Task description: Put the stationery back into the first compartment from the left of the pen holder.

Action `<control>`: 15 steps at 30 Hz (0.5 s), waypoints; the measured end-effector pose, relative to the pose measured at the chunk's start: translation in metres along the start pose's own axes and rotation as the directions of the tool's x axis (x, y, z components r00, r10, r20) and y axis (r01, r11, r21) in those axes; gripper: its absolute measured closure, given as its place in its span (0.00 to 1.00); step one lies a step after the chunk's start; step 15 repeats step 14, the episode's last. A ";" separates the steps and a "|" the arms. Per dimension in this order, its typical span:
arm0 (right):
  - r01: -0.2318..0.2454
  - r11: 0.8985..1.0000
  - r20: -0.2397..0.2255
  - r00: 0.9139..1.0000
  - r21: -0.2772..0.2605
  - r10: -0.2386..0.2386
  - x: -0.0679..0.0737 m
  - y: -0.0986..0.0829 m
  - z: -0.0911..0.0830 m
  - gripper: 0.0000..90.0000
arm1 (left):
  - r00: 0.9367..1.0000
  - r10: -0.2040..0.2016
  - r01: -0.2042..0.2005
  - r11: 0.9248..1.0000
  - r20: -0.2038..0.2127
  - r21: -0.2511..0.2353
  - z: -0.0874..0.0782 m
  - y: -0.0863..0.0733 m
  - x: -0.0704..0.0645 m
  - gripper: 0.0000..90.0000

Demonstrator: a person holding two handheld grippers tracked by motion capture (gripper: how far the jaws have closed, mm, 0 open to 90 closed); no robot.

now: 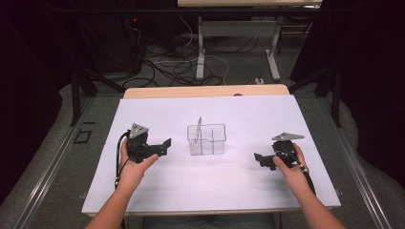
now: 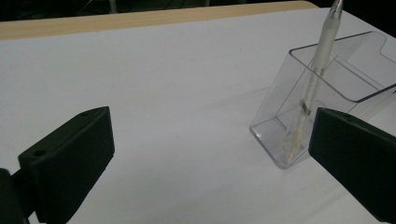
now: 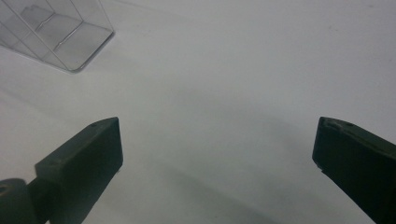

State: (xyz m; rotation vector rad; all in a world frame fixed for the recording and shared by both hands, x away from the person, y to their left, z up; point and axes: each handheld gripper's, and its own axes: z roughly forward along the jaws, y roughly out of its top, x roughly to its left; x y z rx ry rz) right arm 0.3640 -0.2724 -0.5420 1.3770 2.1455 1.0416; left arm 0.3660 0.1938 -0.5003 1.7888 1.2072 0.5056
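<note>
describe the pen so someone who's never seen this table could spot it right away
Start at the white sheet covering the table. Near its middle, between the two hand-held grippers, stands a clear plastic organizer split into compartments. The pen is the slim white one leaning upright in a compartment, its top poking above the rim; it is the organizer's sole visible content.

Wood table [image 1: 205, 90] w/ white sheet [image 1: 157, 186]; clear holder [image 1: 207, 139] near its centre.

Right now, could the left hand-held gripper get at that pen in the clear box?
Probably yes. The left hand-held gripper is open beside the clear box, with bare table between, and the pen sticks up above the rim.
</note>
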 end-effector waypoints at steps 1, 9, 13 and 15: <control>0.001 1.000 -0.002 1.000 -0.001 -0.001 0.000 0.000 0.000 0.01 | 1.000 -0.009 0.009 1.000 0.001 0.002 0.000 -0.002 0.001 0.00; -0.008 1.000 -0.001 1.000 0.002 0.008 -0.001 0.000 -0.001 0.01 | 1.000 -0.015 0.015 1.000 -0.006 0.020 -0.006 -0.013 0.009 0.00; -0.008 1.000 0.001 1.000 0.001 0.008 -0.002 0.000 -0.001 0.01 | 1.000 -0.012 0.012 0.999 -0.022 0.031 -0.006 -0.017 0.012 0.00; -0.010 1.000 -0.001 1.000 0.003 0.010 -0.002 -0.001 -0.001 0.01 | 1.000 -0.009 0.010 0.999 -0.027 0.035 -0.006 -0.018 0.013 0.00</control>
